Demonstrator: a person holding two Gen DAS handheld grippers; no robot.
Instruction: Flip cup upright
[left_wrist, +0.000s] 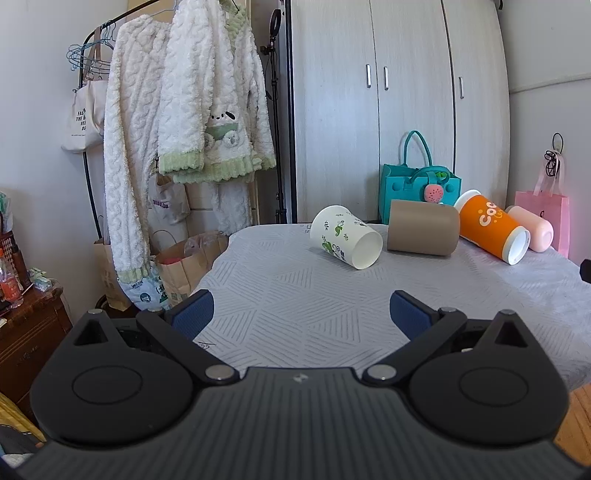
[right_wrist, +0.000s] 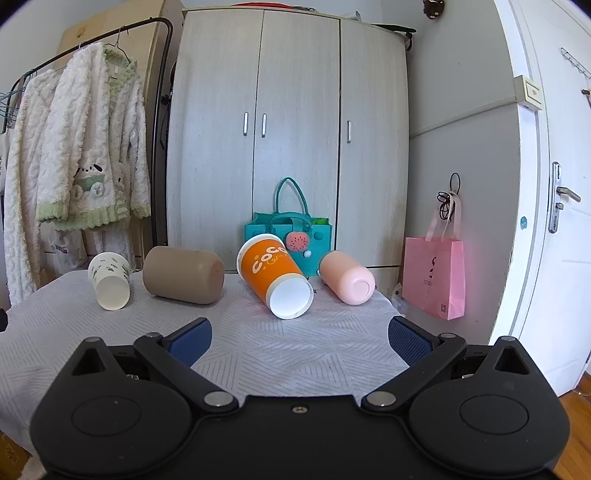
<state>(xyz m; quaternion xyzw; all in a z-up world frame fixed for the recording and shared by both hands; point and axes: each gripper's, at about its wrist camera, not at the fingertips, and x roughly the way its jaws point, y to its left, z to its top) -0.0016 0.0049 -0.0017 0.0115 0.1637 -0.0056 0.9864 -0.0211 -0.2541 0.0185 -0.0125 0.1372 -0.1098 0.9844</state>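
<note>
Four cups lie on their sides in a row at the far side of the table (left_wrist: 295, 302). From left: a white paper cup with green leaf print (left_wrist: 345, 236) (right_wrist: 109, 280), a tan cup (left_wrist: 423, 228) (right_wrist: 183, 275), an orange paper cup (left_wrist: 493, 229) (right_wrist: 275, 275), and a pink cup (left_wrist: 532, 228) (right_wrist: 347, 277). My left gripper (left_wrist: 301, 314) is open and empty, short of the white cup. My right gripper (right_wrist: 300, 341) is open and empty, just short of the orange cup.
A teal felt bag (right_wrist: 290, 236) stands behind the cups against the wardrobe (right_wrist: 291, 129). A pink paper bag (right_wrist: 434, 277) hangs at the right by the door. A clothes rack with fleece pyjamas (left_wrist: 177, 147) and paper bags stands left of the table.
</note>
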